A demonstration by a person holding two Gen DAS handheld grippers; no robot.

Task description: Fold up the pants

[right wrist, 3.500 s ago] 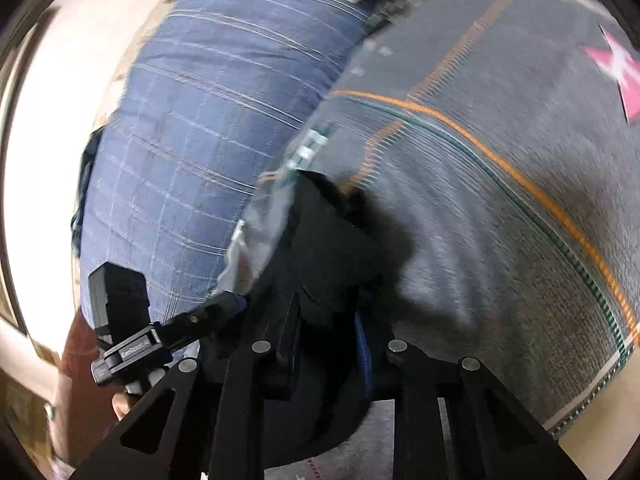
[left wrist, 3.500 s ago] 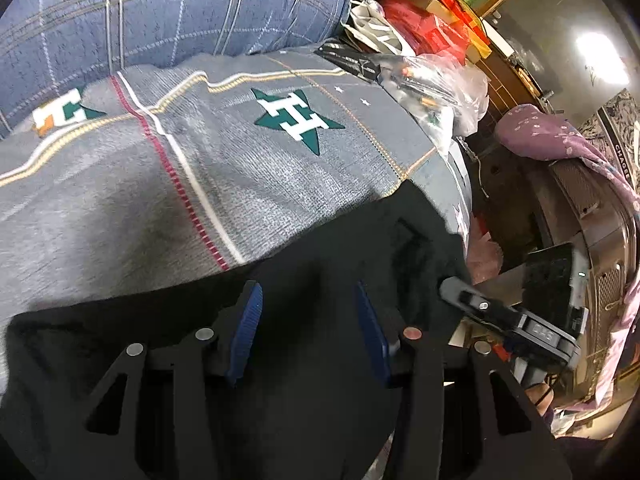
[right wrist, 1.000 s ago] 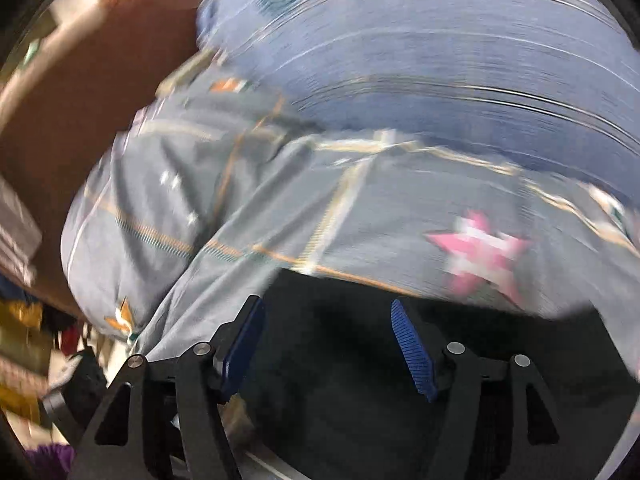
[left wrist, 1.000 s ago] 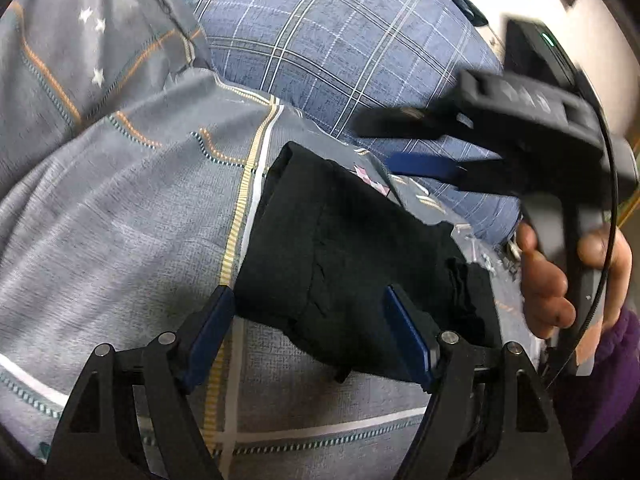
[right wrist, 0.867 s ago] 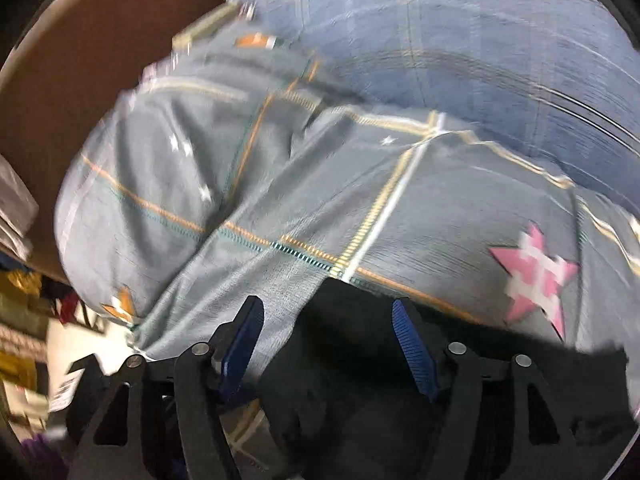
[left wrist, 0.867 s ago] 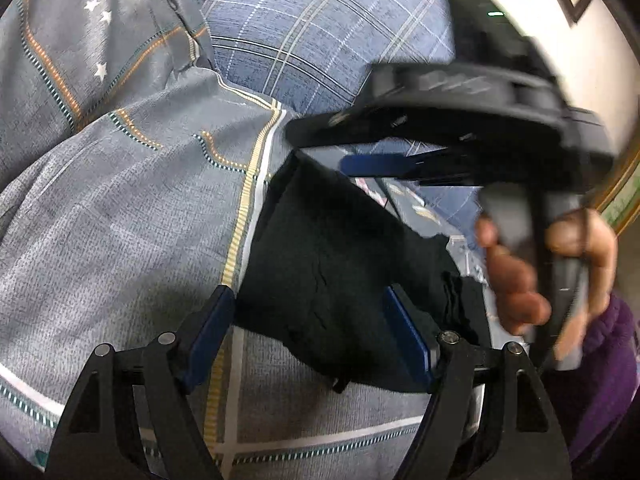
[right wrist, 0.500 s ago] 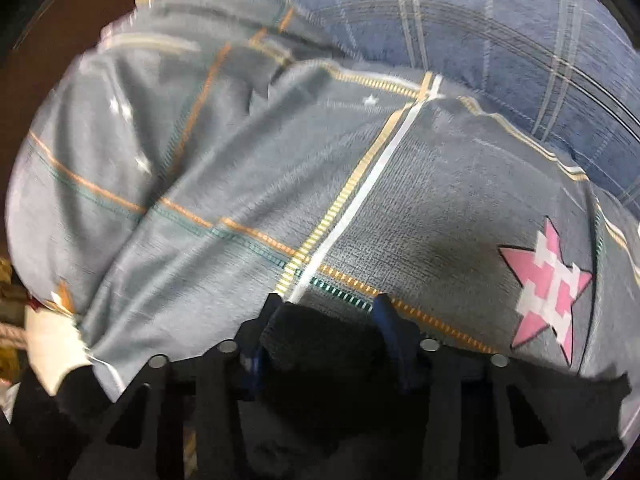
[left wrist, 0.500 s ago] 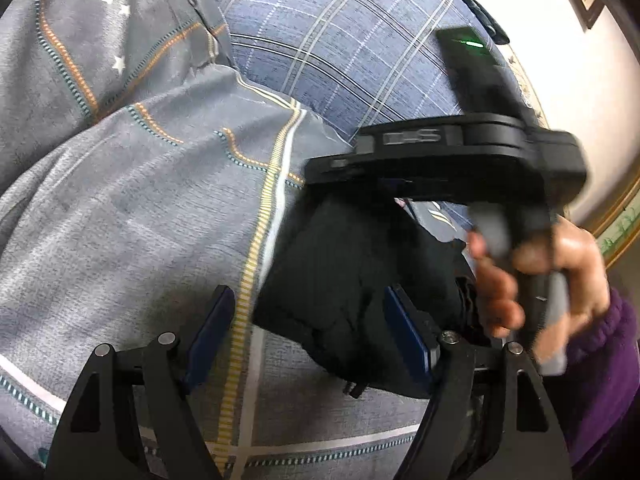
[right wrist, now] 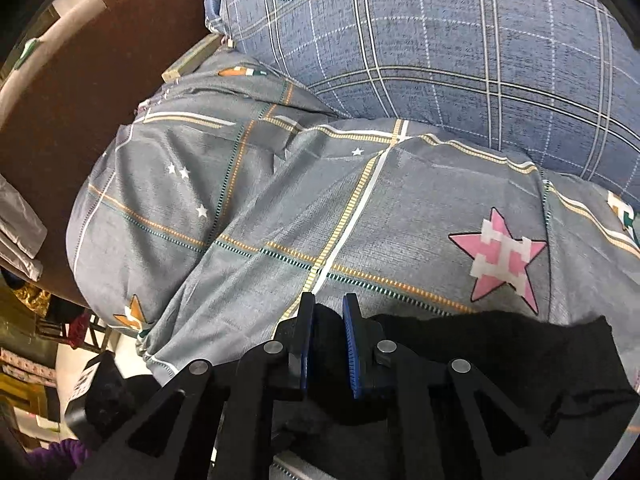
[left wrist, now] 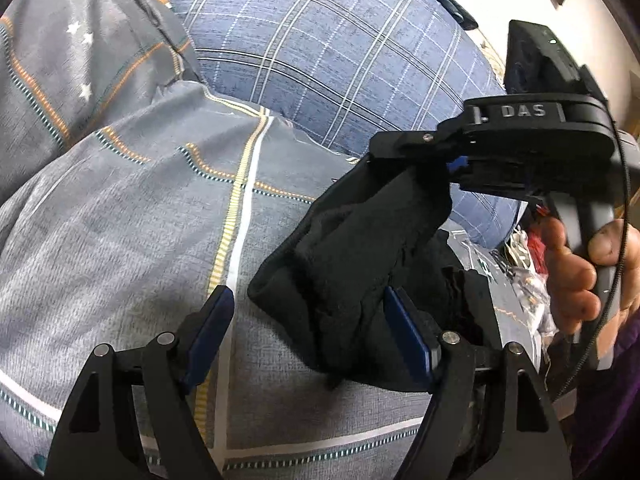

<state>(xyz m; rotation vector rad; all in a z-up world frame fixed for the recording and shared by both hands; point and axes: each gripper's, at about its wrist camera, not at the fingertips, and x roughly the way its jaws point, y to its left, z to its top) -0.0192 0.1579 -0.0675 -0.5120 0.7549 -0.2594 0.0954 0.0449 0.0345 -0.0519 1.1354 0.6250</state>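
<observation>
Open ground: grey bedspread (right wrist: 280, 208), bare left of and beyond the black pants (left wrist: 352, 264). Far boundary: blue plaid pillow (left wrist: 320, 64), raised against the bedspread. Left boundary: brown headboard (right wrist: 80, 92). Obstruction: right claw (left wrist: 404, 160), clamped on the pants' lifted edge, blocks the right side. Left claw (left wrist: 304, 332), spread wide, faces the bundle.

I see one pair of black pants (left wrist: 360, 248), my two grippers, one gray blanket (right wrist: 280, 208), and one blue pillow (right wrist: 460, 40).

A grey bedspread (right wrist: 280, 208) with stars and stripes covers the bed. A blue plaid pillow (right wrist: 460, 32) lies at its far edge, beside a brown headboard (right wrist: 80, 100).
</observation>
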